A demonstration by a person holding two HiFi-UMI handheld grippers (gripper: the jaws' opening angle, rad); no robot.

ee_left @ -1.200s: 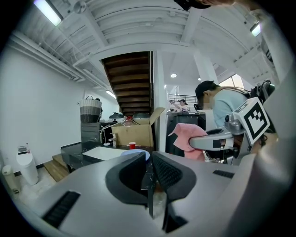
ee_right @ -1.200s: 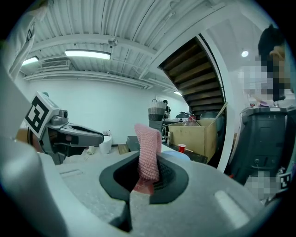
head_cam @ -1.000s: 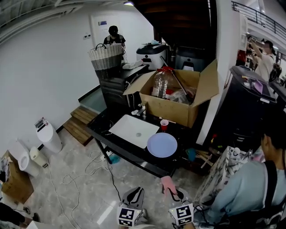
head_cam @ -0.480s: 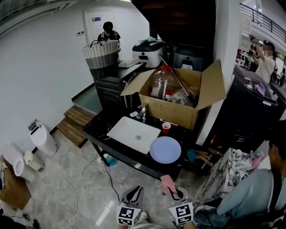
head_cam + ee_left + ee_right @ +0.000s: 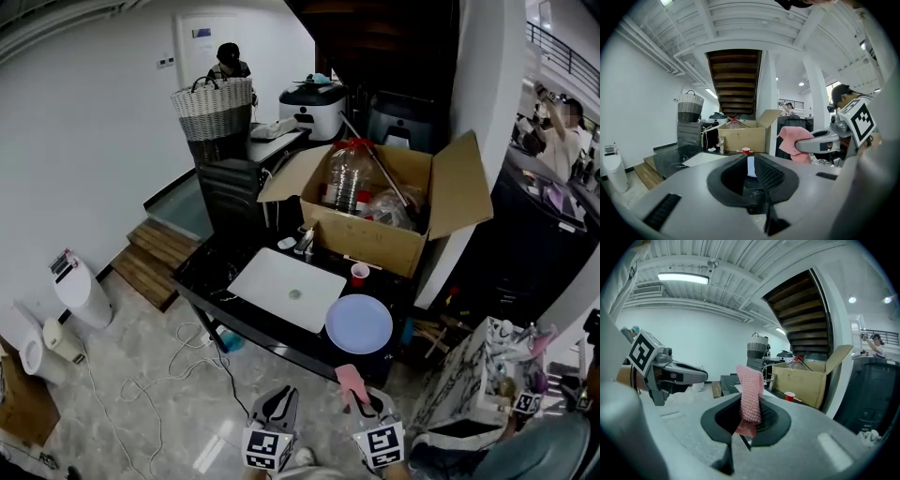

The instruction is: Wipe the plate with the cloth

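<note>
A pale blue plate (image 5: pixel 359 323) lies on the near right corner of the black table (image 5: pixel 214 278). Both grippers hang low at the bottom of the head view, short of the table. My right gripper (image 5: pixel 361 401) is shut on a pink cloth (image 5: pixel 352 382); in the right gripper view the cloth (image 5: pixel 751 392) stands up out of the gripper (image 5: pixel 751 405). My left gripper (image 5: pixel 279 405) holds nothing, and its jaws leave a narrow gap (image 5: pixel 750 164) through which the plate shows. The cloth (image 5: pixel 793 143) appears at its right.
A white rectangular board (image 5: pixel 288 288) lies left of the plate, with a red cup (image 5: pixel 359 273) behind it. An open cardboard box (image 5: pixel 375 225) with a big bottle fills the table's back. Cables (image 5: pixel 159 375) trail on the floor. A patterned bag (image 5: pixel 473 384) stands at right.
The head view has shifted: the table and plate sit slightly lower and further right, and the person at the right edge has slid mostly out of view. Both grippers keep their places.
</note>
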